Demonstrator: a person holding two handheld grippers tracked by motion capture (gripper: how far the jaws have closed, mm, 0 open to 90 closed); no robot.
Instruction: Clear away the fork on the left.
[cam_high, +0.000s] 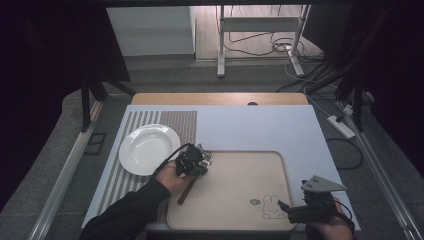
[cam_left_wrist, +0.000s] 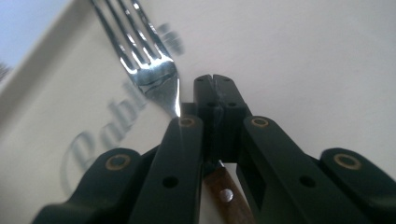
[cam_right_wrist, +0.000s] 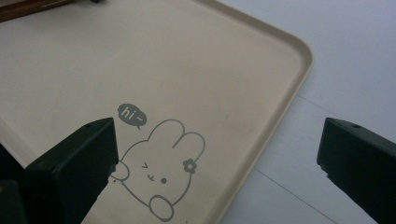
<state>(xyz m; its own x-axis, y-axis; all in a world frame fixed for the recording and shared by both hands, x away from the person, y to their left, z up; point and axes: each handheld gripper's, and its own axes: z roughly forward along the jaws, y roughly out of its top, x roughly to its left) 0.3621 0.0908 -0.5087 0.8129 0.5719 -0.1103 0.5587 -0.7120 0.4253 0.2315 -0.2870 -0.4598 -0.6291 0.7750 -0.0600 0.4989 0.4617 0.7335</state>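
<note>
Pale worktop (cam_high: 250, 127) carries a beige tray (cam_high: 280, 165), where the left claw (cam_left_wrist: 215, 86), clamped on a fork (cam_left_wrist: 144, 56) by its neck, keeps the tines ahead for placing, while the right claw (cam_right_wrist: 215, 154) hangs apart over the rabbit print (cam_right_wrist: 161, 172).

I read "hi~" in a small grey speech bubble (cam_right_wrist: 131, 115) printed on the beige tray (cam_right_wrist: 261, 51), directly above a rabbit drawing (cam_right_wrist: 161, 172). In the left gripper view, grey lettering (cam_left_wrist: 112, 126) on the tray surface begins "Pabl"; the remaining characters are blurred and illegible.
</note>
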